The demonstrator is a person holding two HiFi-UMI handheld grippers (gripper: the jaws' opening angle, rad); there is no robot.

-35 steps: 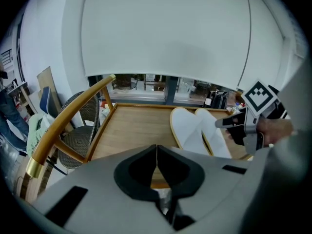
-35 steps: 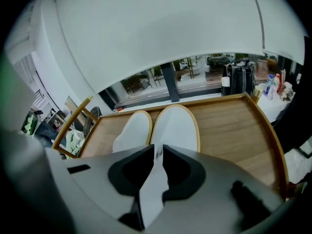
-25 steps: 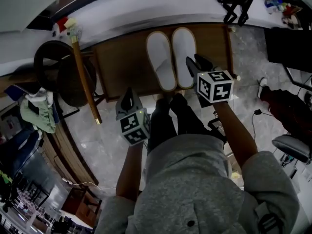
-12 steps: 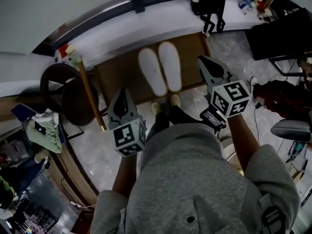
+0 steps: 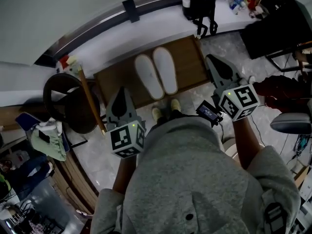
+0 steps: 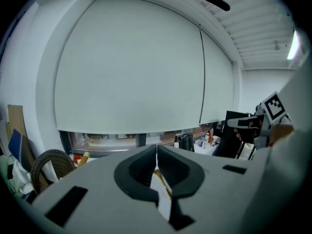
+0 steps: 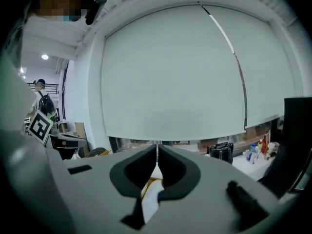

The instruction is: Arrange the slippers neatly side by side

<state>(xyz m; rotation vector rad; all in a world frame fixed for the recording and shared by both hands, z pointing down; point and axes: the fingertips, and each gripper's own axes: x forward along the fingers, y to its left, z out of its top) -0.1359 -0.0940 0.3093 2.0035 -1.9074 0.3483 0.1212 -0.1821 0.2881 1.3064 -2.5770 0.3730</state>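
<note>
Pale floor by a wall: white slippers (image 5: 156,76) lie side by side on a brown board (image 5: 112,82). Pressed together and empty, the left tongs (image 5: 121,92) and right tongs (image 5: 212,60) hover clear; best leave the pair undisturbed.

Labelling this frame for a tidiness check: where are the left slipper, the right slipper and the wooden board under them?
left slipper (image 5: 148,77), head view, its middle.
right slipper (image 5: 165,70), head view, its middle.
wooden board (image 5: 187,57), head view, bare part right of the slippers.
</note>
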